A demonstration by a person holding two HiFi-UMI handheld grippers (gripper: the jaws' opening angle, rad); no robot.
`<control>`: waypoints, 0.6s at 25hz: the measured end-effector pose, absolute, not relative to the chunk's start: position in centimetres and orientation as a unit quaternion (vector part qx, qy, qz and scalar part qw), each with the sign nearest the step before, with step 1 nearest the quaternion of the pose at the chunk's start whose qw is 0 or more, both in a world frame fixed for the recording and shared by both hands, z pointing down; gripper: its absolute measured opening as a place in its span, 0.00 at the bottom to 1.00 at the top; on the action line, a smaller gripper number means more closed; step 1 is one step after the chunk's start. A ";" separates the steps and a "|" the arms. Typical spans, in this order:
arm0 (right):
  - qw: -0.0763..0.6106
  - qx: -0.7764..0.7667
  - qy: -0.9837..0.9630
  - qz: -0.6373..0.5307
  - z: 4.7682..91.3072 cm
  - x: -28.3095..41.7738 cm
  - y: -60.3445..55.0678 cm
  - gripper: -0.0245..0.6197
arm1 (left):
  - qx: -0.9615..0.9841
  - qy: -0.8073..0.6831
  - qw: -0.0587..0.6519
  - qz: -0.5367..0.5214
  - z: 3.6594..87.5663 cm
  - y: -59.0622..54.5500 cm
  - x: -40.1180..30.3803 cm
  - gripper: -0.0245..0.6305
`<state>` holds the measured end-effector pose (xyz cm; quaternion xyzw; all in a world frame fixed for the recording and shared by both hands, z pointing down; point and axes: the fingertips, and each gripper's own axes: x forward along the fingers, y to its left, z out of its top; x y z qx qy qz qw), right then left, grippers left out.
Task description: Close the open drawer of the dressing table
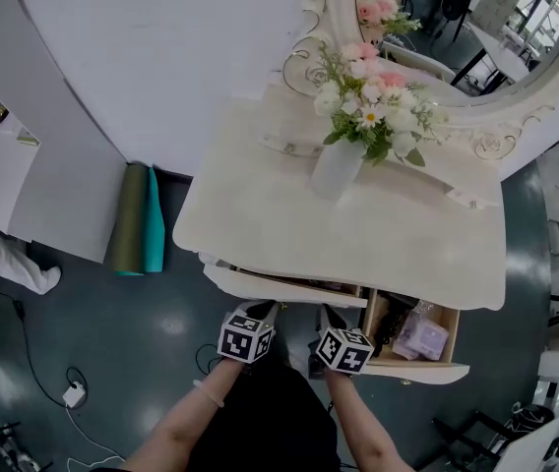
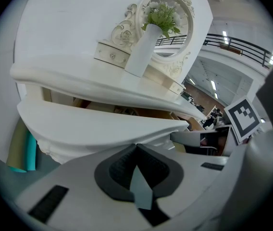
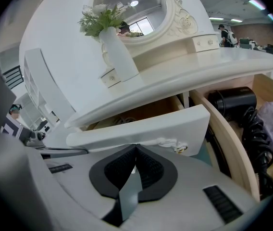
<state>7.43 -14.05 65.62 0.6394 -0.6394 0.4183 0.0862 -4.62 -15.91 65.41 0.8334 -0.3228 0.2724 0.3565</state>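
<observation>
- Your left hand-held gripper (image 2: 136,147) has its jaws pressed together with nothing between them. The tips are right at the white front panel of the left drawer (image 1: 284,290).
- Your right hand-held gripper (image 3: 136,147) is also pressed together and empty. Its tips are at the right end of that same panel.
- The left drawer sits under the worktop (image 1: 260,226), a little way out toward you. Its long axis runs side to side along the worktop's front edge, and its front faces you.
- Beside it, the right drawer (image 1: 412,368) stands further out. It holds a black hair dryer (image 3: 232,100), its coiled cord (image 3: 256,138) and a purple bag (image 1: 420,337).
- A white vase (image 1: 339,168) of flowers stands upright on the worktop, before the oval mirror (image 1: 457,28).
</observation>
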 end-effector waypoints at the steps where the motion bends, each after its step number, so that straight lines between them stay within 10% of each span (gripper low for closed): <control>1: 0.086 0.639 -0.639 0.418 65.6 7.5 -14.2 0.08 | 0.834 -0.322 0.356 0.272 65.4 -16.0 -4.6 0.07; 15: 0.076 0.643 -0.633 0.424 65.6 8.2 -16.2 0.08 | 0.834 -0.321 0.359 0.268 65.4 -18.0 -3.8 0.06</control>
